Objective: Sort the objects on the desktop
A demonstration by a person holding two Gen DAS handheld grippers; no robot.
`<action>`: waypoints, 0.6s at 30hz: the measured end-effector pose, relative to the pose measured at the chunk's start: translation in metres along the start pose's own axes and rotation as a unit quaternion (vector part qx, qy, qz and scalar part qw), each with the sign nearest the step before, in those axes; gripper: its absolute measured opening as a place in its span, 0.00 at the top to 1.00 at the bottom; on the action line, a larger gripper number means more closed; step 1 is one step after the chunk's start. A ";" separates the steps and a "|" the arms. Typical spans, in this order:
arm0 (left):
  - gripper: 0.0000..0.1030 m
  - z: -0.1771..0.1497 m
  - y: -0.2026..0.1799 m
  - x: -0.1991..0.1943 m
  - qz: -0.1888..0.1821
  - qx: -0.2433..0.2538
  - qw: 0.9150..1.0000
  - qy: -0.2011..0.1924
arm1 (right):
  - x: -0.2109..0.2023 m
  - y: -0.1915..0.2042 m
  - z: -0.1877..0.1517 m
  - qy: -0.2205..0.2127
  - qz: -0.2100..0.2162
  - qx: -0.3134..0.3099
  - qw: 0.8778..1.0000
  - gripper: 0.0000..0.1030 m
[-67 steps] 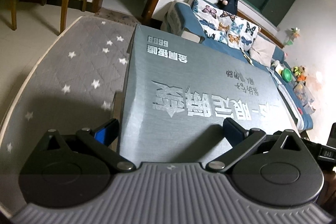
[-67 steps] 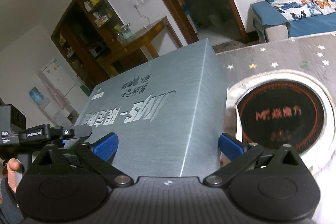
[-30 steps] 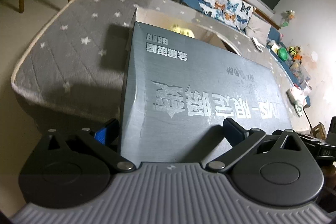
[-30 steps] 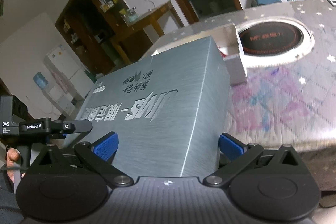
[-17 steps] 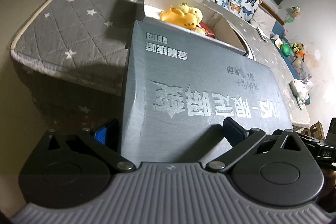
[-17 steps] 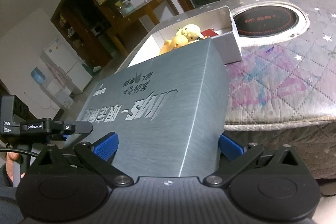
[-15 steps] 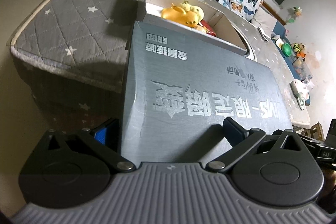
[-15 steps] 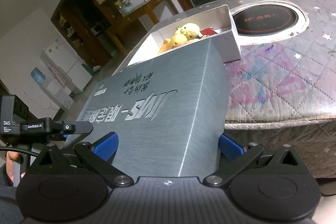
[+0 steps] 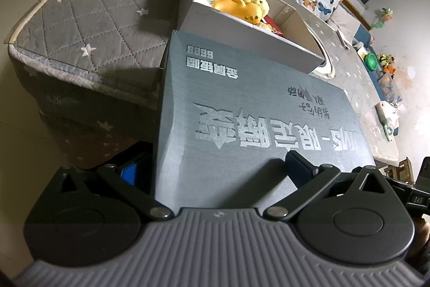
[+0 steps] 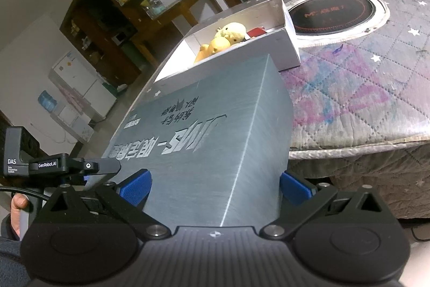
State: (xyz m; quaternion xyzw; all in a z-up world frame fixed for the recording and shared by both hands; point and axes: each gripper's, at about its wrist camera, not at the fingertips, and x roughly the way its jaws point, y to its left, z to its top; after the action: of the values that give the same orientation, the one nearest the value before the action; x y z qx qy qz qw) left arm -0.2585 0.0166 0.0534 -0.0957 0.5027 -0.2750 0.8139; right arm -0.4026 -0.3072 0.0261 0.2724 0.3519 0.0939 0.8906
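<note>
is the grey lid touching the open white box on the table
Cannot tell. In the left wrist view the grey lid overlaps the white box's near wall, hiding any gap; the right wrist view shows the same overlap.

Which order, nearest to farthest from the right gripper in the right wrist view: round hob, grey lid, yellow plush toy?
1. Grey lid, held between the right gripper fingers.
2. Yellow plush toy, in the white box behind.
3. Round hob, far right.

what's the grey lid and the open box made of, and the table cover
Lid: likely card with a brushed-metal-look print, fine streaks, silver lettering, creased edges. Open box: plain white card, thin folded walls. Table cover: quilted fabric, stitched diamonds, printed stars.
</note>
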 end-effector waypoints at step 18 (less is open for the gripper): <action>0.00 -0.001 -0.003 -0.019 -0.001 0.009 0.999 -0.043 | -0.003 0.010 0.008 -0.013 0.007 -0.019 1.000 0.00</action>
State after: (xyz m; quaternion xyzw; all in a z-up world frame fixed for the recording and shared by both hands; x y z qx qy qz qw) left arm -0.2668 0.0246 0.0687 -0.1007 0.4650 -0.2762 0.8351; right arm -0.3989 -0.3028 0.0379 0.2592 0.3364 0.1033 0.8994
